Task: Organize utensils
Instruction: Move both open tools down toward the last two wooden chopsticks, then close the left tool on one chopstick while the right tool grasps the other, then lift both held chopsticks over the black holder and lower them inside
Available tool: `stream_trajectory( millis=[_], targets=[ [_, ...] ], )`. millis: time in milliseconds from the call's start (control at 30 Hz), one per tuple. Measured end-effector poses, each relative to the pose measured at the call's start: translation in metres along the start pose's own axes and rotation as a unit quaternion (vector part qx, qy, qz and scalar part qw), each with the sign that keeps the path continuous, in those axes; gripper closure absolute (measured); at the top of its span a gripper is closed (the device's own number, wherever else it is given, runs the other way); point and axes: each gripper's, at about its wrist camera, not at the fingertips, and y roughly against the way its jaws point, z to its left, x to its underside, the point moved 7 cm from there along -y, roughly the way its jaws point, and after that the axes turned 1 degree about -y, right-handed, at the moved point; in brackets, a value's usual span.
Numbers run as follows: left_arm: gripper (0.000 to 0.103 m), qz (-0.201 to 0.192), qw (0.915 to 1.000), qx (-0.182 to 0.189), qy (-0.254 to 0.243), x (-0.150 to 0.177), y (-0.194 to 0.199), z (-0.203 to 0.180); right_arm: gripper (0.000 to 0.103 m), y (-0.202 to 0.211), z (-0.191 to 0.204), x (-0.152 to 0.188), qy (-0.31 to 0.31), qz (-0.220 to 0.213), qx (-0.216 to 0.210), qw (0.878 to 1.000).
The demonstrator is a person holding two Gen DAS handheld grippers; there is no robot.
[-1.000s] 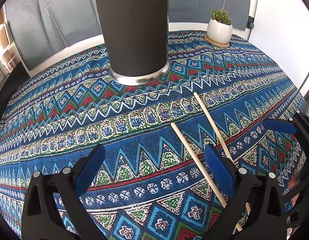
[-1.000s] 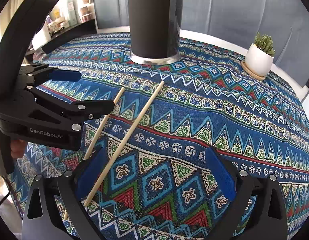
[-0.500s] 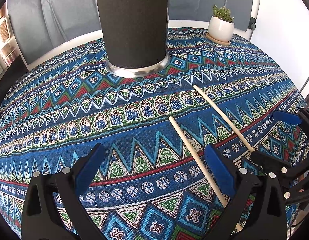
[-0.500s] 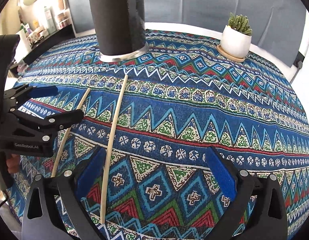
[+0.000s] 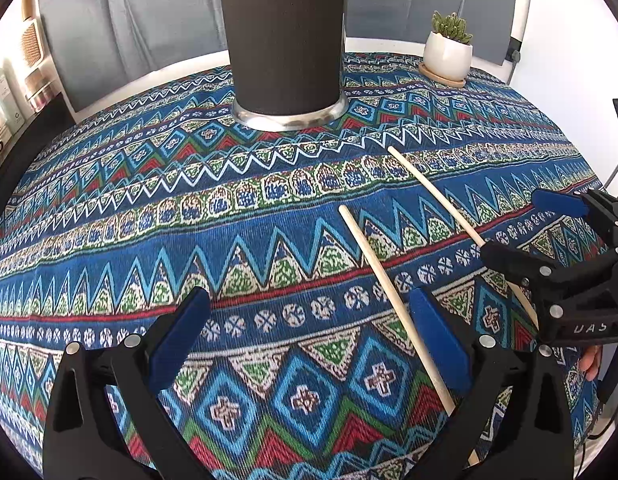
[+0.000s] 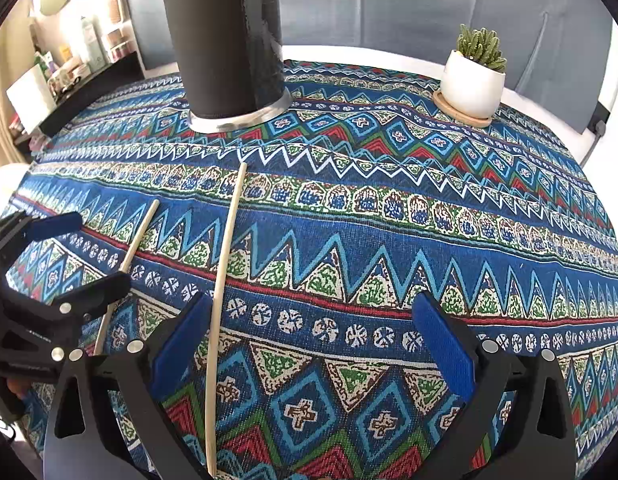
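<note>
Left gripper (image 5: 307,334) and right gripper (image 6: 311,334): black plastic frames, blue pads on the fingers (image 5: 179,330), silver screws; faint white lettering on each body.

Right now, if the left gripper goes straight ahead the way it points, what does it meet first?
Likely the black utensil holder, dead ahead of the open left gripper; only bare tablecloth between. Both chopsticks lie off to its right.

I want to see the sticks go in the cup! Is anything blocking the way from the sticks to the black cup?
Nothing visible does. Only bare patterned cloth lies between the two sticks and the black cup. The plant pot sits off to the side.
</note>
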Motion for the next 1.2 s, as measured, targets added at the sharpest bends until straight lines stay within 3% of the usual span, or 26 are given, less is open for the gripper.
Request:
stream_trajectory(
  millis=[433,567,633,700,733,867,900,1000,1200],
  targets=[
    [0.005,0.002,0.9992,0.024,-0.031,0.013,0.013,0.008,0.007,-0.001,0.001,0.001,0.005,0.000,-0.007,1.000],
    [0.018,-0.006,0.9986,0.032,-0.043,0.015,0.019,0.016,0.010,0.002,0.002,0.004,0.019,-0.001,-0.012,1.000],
    [0.028,-0.012,0.9985,0.031,-0.043,0.017,0.024,0.024,0.027,0.007,0.002,0.006,0.027,-0.008,-0.017,0.999],
    [0.032,-0.008,0.9990,0.023,-0.036,0.020,0.028,0.035,0.086,0.016,0.005,0.009,0.042,-0.022,-0.030,0.998],
    [0.036,-0.004,0.9991,0.023,-0.035,0.021,0.029,0.039,0.097,0.019,0.007,0.010,0.050,-0.021,-0.032,0.998],
    [0.083,0.007,0.9994,0.021,-0.025,0.022,0.034,0.062,0.098,0.023,0.012,0.015,0.052,-0.002,-0.043,0.998],
    [0.090,0.012,0.9995,0.025,-0.014,0.023,0.034,0.069,0.098,0.025,0.013,0.017,0.040,0.007,-0.060,0.997],
    [0.094,0.020,0.9982,0.054,0.017,0.026,0.035,0.083,0.099,0.031,0.023,0.025,0.012,0.029,-0.129,0.991],
    [0.097,0.018,0.9909,0.118,0.063,0.037,0.041,0.091,0.098,0.050,0.041,0.044,-0.022,0.012,-0.197,0.980]
  ],
)
